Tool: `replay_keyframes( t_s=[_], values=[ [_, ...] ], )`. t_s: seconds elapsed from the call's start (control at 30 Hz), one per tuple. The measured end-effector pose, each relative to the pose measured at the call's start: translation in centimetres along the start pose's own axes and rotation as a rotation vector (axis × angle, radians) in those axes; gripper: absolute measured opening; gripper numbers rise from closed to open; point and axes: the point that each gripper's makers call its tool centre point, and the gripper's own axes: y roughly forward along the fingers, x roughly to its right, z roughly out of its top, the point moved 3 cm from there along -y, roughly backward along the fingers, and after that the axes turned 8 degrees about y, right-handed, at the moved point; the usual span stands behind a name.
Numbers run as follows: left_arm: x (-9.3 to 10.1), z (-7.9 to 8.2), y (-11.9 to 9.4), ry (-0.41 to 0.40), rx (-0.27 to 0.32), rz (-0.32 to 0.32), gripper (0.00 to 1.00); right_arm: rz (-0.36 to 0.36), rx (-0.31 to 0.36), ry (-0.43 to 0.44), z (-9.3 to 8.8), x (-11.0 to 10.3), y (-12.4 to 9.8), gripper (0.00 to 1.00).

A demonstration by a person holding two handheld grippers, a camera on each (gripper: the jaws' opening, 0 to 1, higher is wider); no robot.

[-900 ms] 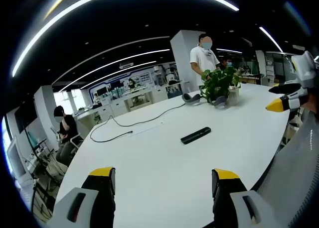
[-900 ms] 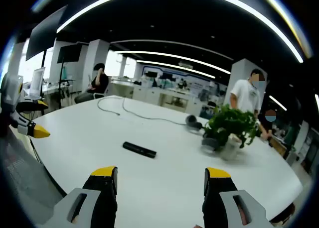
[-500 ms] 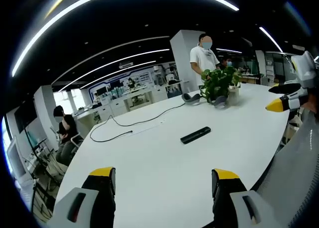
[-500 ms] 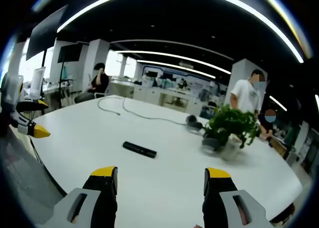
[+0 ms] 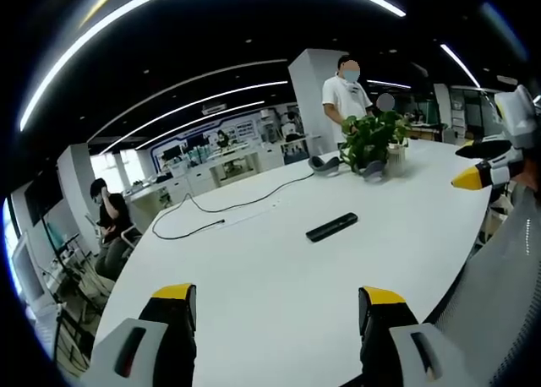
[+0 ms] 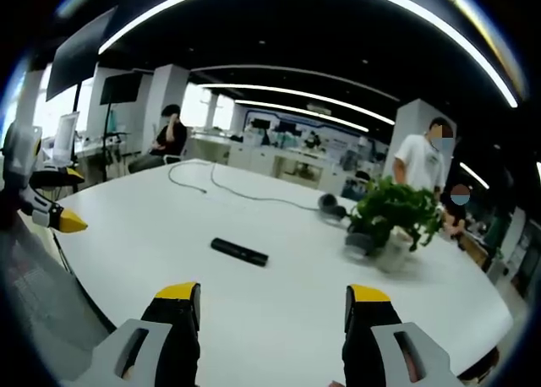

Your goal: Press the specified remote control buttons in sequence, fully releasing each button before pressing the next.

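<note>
A black remote control lies flat on the white table, well ahead of my left gripper, which is open with nothing between its yellow-tipped jaws. The right gripper view has the same remote control lying ahead of my right gripper, also open and holding nothing. Both grippers hover near the table's edge, apart from the remote. The right gripper's yellow tip enters the left gripper view at the right; the left gripper's tip enters the right gripper view at the left.
A potted plant and grey headphones stand at the table's far end, with a black cable trailing across it. One person stands behind the plant; another sits at the left. A grey chair back is close at the right.
The right gripper view has shifted very slightly, so the scene sits a touch lower. The remote and both grippers' jaws stand as before.
</note>
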Motion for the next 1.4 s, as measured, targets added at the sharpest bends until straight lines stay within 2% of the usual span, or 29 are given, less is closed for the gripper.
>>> replay_keyframes(
  t_s=[0.33,1.4],
  values=[
    [0.7,-0.1,0.2,0.017,-0.012,-0.034,0.82,0.003,0.002,-0.004,0.0,-0.1,0.1,0.67],
    [1.1,-0.8,0.5,0.020,-0.066,-0.060,0.81,0.001,0.009,0.003,0.1,0.0,0.0,0.66]
  ],
)
